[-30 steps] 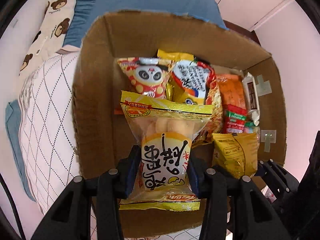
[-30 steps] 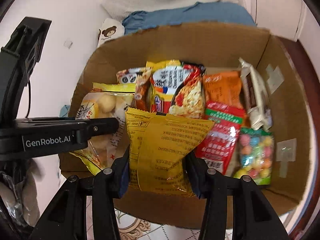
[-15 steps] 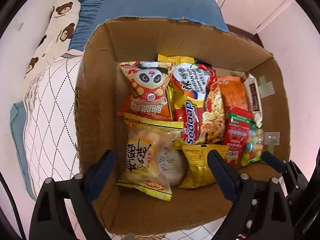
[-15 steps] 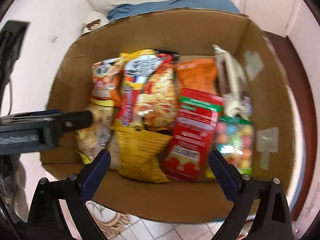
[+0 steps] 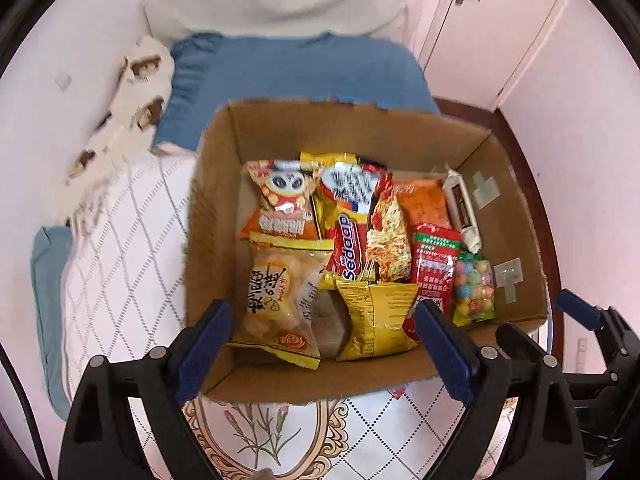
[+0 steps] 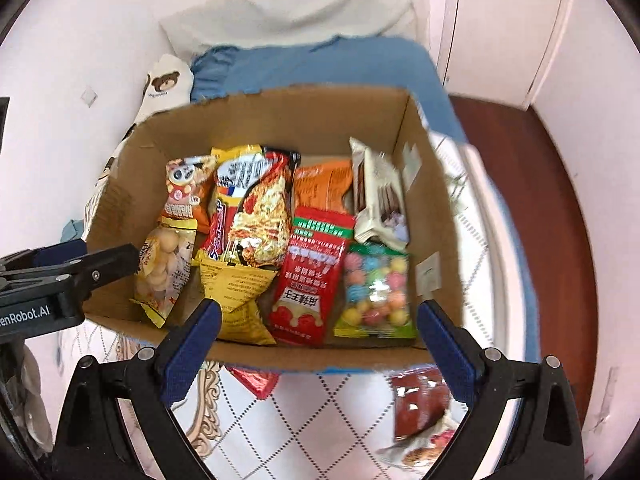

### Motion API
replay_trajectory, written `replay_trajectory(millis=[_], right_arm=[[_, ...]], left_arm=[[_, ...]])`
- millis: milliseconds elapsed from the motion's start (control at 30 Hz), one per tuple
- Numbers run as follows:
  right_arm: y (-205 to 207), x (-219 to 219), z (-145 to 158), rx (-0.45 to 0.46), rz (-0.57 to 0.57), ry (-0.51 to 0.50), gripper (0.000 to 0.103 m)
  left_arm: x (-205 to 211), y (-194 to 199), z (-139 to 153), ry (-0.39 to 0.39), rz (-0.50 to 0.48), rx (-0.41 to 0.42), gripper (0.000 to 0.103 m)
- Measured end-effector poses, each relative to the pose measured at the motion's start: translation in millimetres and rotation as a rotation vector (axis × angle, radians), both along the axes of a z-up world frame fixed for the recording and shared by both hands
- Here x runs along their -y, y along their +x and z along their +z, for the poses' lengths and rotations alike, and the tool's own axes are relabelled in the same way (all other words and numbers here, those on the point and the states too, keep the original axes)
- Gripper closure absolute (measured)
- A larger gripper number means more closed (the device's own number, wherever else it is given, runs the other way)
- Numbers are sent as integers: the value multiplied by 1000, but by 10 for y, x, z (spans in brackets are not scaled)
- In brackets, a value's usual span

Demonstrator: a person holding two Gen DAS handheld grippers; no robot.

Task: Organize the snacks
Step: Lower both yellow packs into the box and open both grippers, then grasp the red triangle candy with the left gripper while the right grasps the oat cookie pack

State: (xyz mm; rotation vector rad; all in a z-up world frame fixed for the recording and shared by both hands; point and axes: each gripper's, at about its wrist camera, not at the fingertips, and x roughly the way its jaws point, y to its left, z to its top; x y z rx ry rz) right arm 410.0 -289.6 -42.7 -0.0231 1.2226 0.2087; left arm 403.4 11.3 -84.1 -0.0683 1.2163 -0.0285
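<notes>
Both the left gripper point(image 5: 322, 344) and right gripper point(image 6: 318, 338) are held agape over a cardboard box point(image 5: 360, 128) of light, crinkly, crushable snack packets point(image 6: 308, 276), best pinched at sealed edges.

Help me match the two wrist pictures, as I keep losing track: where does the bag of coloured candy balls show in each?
Left wrist: the candy bag lies at the box's near right corner, right of the red packet.
Right wrist: the candy bag sits low centre-right, again right of the red packet.
Shared landmark: the cardboard box.
</notes>
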Motion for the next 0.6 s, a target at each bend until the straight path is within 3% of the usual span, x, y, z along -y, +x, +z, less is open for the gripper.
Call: replay_trajectory(millis=[300,600], right_arm=[[-460,134,560,152,4,-13,3],[-930,272,907,230,-7,35,3]], left_arm=[[-15,-629,485,35,29,204,9],[114,-1162,714,32,15,296,9]])
